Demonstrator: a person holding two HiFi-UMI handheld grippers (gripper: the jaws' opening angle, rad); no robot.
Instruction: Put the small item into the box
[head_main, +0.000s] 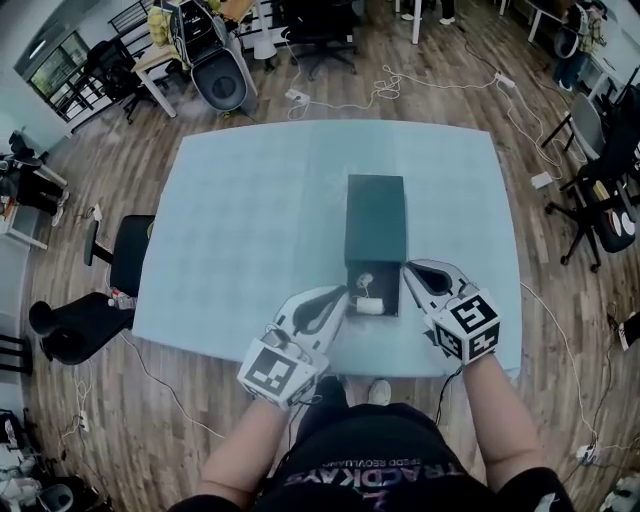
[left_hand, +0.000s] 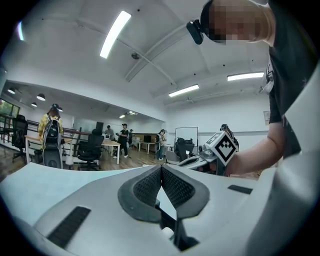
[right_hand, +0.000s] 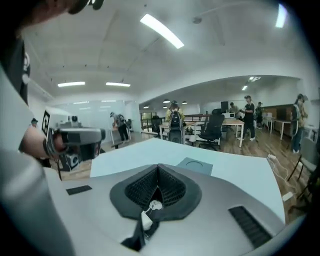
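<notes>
A pale blue, faintly gridded table cover (head_main: 250, 220) is spreading flat under everything. On it a long, matte, dark-green rectangular box (head_main: 375, 215) is lying with its near end standing open. The left gripper (head_main: 343, 293), a smooth grey shell with black ribbed pads, is sitting at the opening's left corner, its jaws meeting on nothing. The right gripper (head_main: 407, 266) is sitting at the right corner with its jaws also closed. A white scrap (right_hand: 152, 204) is showing beneath its pads, and I cannot tell whether it is pinched. The small item (head_main: 368, 306), a stubby white roll, is lying inside the open end.
</notes>
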